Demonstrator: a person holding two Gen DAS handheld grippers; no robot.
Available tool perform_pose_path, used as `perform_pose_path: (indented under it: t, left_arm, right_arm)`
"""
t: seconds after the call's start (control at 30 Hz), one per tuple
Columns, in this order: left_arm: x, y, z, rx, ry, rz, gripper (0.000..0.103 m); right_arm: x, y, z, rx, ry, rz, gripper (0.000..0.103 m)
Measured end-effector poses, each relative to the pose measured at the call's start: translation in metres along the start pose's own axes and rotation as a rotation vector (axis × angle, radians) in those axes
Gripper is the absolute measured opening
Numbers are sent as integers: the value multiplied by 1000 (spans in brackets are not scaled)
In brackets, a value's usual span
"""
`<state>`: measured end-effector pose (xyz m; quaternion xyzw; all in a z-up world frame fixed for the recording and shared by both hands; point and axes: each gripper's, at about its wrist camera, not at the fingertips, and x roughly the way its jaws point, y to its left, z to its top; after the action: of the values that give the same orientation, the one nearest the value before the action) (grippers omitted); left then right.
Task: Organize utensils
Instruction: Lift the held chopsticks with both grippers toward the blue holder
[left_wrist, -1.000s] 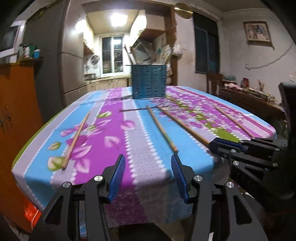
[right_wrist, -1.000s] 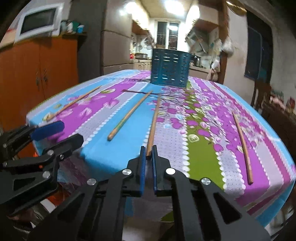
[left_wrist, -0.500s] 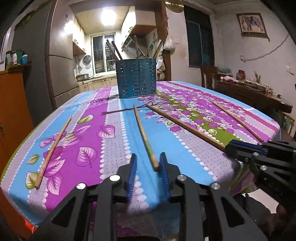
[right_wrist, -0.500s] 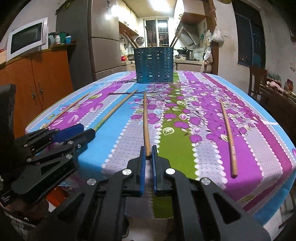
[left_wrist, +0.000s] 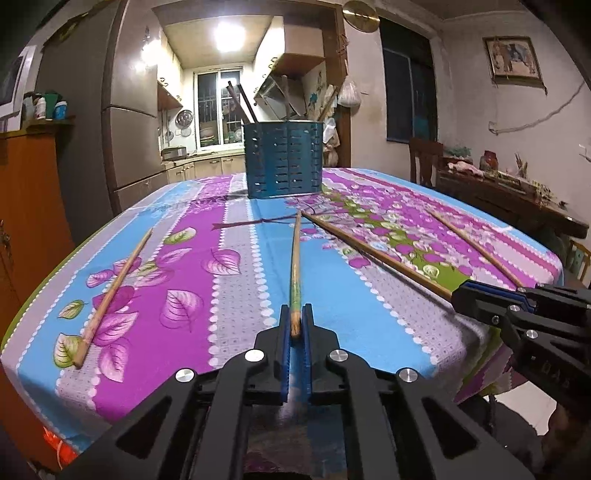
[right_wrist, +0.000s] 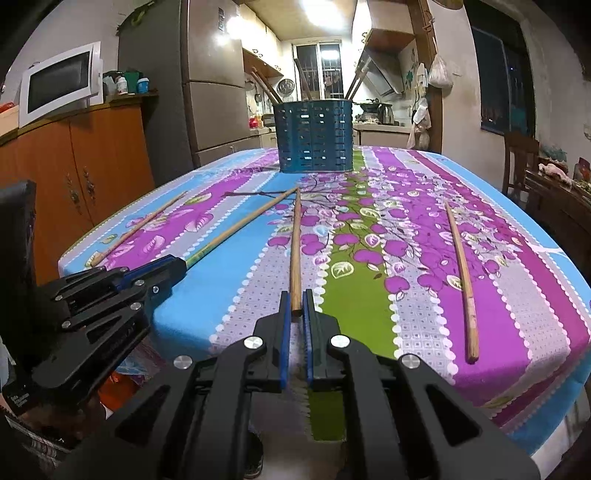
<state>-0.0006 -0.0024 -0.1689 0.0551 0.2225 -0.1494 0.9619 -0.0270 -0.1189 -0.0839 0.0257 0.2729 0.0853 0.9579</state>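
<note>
Along the left wall stands an orange wooden cabinet (right_wrist: 92, 162) with a white microwave (right_wrist: 59, 86) on top, then a tall steel fridge (right_wrist: 207, 85). The table's flowered cloth (left_wrist: 236, 295) carries four loose chopsticks. Farthest left lies one (left_wrist: 114, 291) untouched, near the cloth's edge. Next comes the green-tipped chopstick (left_wrist: 295, 266), its near end pinched between the blue pads of the left gripper (left_wrist: 295, 325), jaws clenched on it. Beside it the plain chopstick (right_wrist: 295, 258) runs toward the holder, its near end clamped in the right gripper (right_wrist: 295, 306). The far tips of these two nearly meet. The fourth chopstick (right_wrist: 461, 280) lies alone on the right, well apart. At the table's far end the blue slotted holder (right_wrist: 314, 136) stands upright with about five sticks poking out. Nothing lies between the held chopsticks and the holder. Farther right, a dark window (left_wrist: 410, 96), a wooden chair (left_wrist: 424, 158) and a cluttered side table (left_wrist: 509, 195).

A second ago the left jaws stood wide and short of the green-tipped chopstick; they have since come forward and closed on it. The right gripper was already clamped.
</note>
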Motion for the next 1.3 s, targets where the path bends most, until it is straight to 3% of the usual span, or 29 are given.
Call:
perform_pose_path:
  t: [0.17,0.47,1.3]
  left_arm:
    - [-12,6,10,-21,-19,20,7]
    - [-21,24,39,-36,10,140,7]
    - [-80,49,137,-74,-231,188,7]
  right_arm:
    - [-3,0,7,-4,-11,-2,5]
    - [-20,0,37,-53,-98,-26,5]
    - [-51,1,137,-128,-328,-23,4]
